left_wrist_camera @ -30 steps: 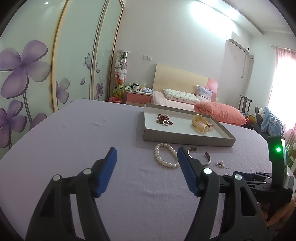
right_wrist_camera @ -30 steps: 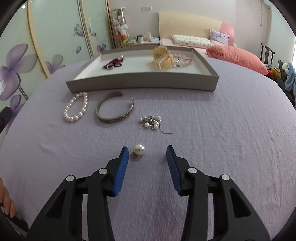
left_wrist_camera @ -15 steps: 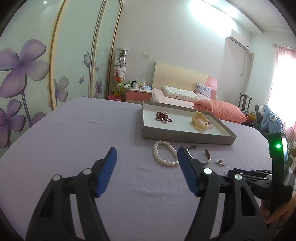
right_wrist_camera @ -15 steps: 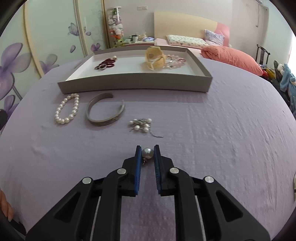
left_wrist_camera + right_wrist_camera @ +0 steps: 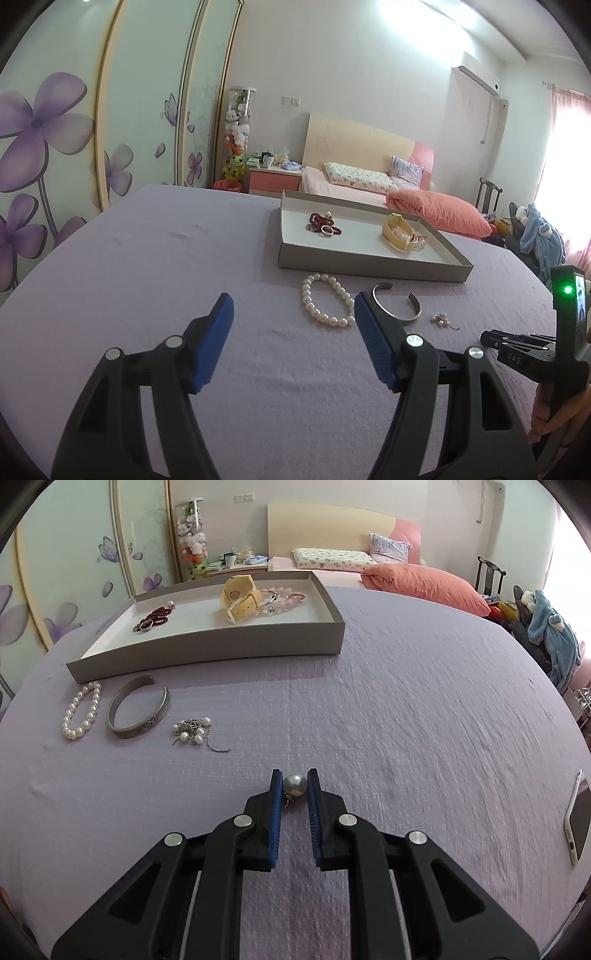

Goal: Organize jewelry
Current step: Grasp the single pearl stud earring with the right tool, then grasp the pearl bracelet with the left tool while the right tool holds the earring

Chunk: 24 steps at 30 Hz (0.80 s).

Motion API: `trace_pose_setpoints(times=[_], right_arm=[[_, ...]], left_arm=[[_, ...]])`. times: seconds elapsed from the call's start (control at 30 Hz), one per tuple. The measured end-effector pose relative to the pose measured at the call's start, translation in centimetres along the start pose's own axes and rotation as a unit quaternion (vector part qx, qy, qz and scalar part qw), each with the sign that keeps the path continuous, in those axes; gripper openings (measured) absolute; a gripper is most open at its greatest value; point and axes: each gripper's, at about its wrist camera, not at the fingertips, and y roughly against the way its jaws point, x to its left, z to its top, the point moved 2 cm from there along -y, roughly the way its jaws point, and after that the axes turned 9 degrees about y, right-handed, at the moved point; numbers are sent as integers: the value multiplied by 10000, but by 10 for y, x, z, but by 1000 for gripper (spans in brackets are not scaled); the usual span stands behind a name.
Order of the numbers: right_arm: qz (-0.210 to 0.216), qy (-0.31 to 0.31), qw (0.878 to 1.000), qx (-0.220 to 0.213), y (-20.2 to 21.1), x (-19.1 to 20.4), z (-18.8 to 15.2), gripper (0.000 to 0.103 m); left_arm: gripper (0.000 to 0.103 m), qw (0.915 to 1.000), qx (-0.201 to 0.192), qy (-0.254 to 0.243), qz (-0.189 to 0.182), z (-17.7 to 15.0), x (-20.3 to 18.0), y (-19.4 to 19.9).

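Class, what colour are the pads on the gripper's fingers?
Blue pads on black fingers; clearest in the right wrist view.

left side of desk (image 5: 140, 251): pretty much wide open purple cloth, the left claw (image 5: 293, 343) hangs there spread apart with only bare cloth between its pads
in front of the tray: kinda crowded, pearl bracelet (image 5: 82, 710), silver cuff (image 5: 138, 710) and a little pearl cluster with chain (image 5: 194, 731) sit in a row just beside each other
tray (image 5: 207, 651): low grey wall all round, so you go over it; inside, red beads (image 5: 155, 616) on the left, yellow strap (image 5: 238, 598) and pink beads (image 5: 284, 598) on the right, bare floor between
right side of desk: big clear stretch of cloth right of the right claw (image 5: 294, 784)
far right edge: phone (image 5: 578, 821) lying flat, only thing over there
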Motion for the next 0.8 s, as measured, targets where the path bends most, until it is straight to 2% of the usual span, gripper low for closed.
trace_pose_setpoints(times=[0.4, 0.6, 0.63, 0.7, 0.8], right_arm=[[-152, -75, 9999, 29, -5, -11, 4, 14], [-59, -144, 9999, 20, -5, -15, 3, 14], [-51, -150, 9999, 18, -5, -15, 3, 14], [-34, -163, 9999, 15, -4, -16, 2, 14], [-8, -181, 9998, 13, -4, -17, 2, 14]], left_arm=[[67, 9984, 529, -182, 69, 0, -14, -33], [66, 9906, 1243, -434, 377, -3, -28, -76], [65, 9891, 1335, -434, 439, -2, -29, -84], [56, 9870, 1430, -451, 571, 0, -29, -96], [49, 9848, 1555, -407, 662, 3, -30, -112]])
